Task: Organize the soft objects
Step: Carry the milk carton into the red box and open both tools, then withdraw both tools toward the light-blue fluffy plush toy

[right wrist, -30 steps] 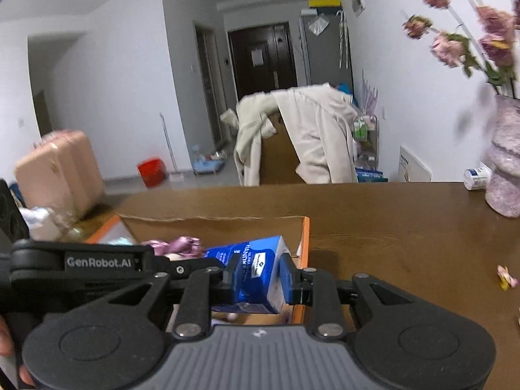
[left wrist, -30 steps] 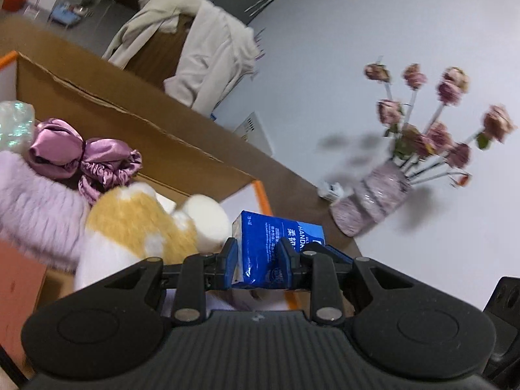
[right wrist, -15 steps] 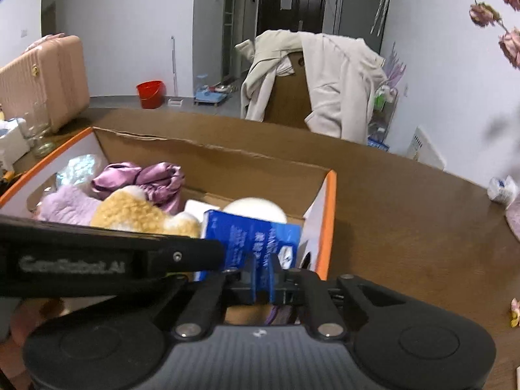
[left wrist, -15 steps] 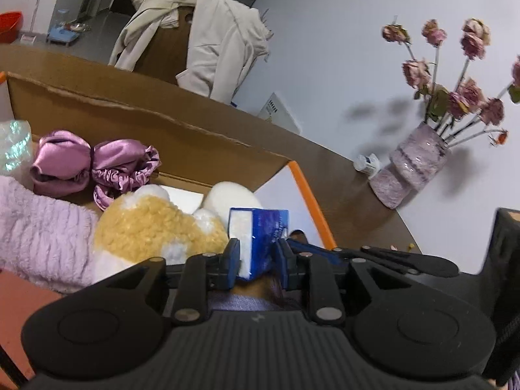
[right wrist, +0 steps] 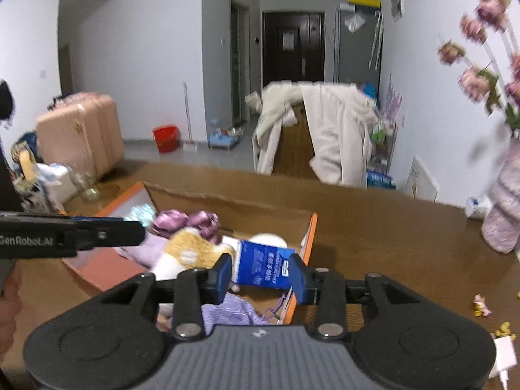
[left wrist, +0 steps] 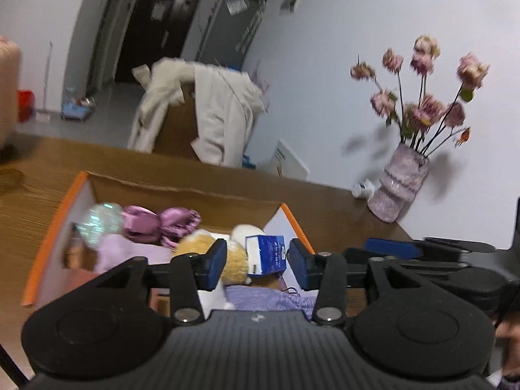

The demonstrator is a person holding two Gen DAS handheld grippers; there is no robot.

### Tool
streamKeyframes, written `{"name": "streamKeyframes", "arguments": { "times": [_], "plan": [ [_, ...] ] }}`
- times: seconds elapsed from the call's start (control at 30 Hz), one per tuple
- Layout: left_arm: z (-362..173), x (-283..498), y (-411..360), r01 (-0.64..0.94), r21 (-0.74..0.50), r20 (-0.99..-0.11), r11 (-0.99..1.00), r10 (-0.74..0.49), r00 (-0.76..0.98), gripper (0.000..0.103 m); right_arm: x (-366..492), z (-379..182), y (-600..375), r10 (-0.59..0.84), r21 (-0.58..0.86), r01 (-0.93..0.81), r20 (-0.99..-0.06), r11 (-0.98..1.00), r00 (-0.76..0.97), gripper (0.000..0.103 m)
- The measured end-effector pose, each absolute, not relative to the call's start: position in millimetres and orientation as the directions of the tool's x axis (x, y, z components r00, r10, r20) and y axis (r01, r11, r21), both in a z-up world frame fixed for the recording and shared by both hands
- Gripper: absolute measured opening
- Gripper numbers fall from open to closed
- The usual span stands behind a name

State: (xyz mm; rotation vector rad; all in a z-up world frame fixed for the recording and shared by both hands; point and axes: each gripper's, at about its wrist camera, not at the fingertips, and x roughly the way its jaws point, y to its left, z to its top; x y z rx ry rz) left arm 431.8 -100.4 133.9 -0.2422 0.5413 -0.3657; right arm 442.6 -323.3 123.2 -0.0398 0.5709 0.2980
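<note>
A blue tissue pack [left wrist: 266, 255] [right wrist: 263, 266] lies tilted at the right end of the orange-edged cardboard box [left wrist: 182, 188] [right wrist: 234, 204], on a yellow-and-white plush toy [left wrist: 201, 243] [right wrist: 188, 250] and a lavender cloth [left wrist: 266, 297] [right wrist: 227, 312]. My left gripper [left wrist: 258, 268] hovers above it, jaws opening, pads clear of the pack. My right gripper [right wrist: 260, 278] hovers beside it, jaws also opening, and the pack shows in the gap without being pressed. The box also holds a purple satin scrunchie [left wrist: 162, 221] [right wrist: 185, 222], a pink fluffy piece [left wrist: 113, 250] and a shiny ball [left wrist: 97, 224].
A pink vase of dried roses [left wrist: 399, 191] [right wrist: 503, 221] and a small white bottle [left wrist: 362, 190] stand at the table's far right. A white charger [right wrist: 503, 357] and small scraps [right wrist: 479, 305] lie near right. A chair with a beige coat [right wrist: 325, 136] stands behind the table.
Both grippers were shut on the blue pack and lowered it into the box. Now both have let go and pulled up and back, leaving the pack in the box.
</note>
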Motion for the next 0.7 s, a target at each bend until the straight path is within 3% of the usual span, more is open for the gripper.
{"name": "streamKeyframes", "arguments": {
  "times": [0.13, 0.47, 0.7],
  "plan": [
    [152, 381, -90, 0.273, -0.257, -0.417, 0.927, -0.361, 0.834, 0.066, 391, 146, -333, 0.297, 0.055, -0.309, -0.471, 0.950, 0.831, 0.050],
    [153, 267, -81, 0.294, -0.142, -0.308, 0.945, -0.324, 0.894, 0.084, 276, 140, -329, 0.373, 0.075, -0.375, -0.388, 0.924, 0.843, 0.064],
    [125, 224, -65, 0.252, -0.211, -0.312, 0.944, -0.309, 0.898, 0.094, 231, 104, -331, 0.352, 0.104, -0.339, -0.390, 0.935, 0.851, 0.070]
  ]
}}
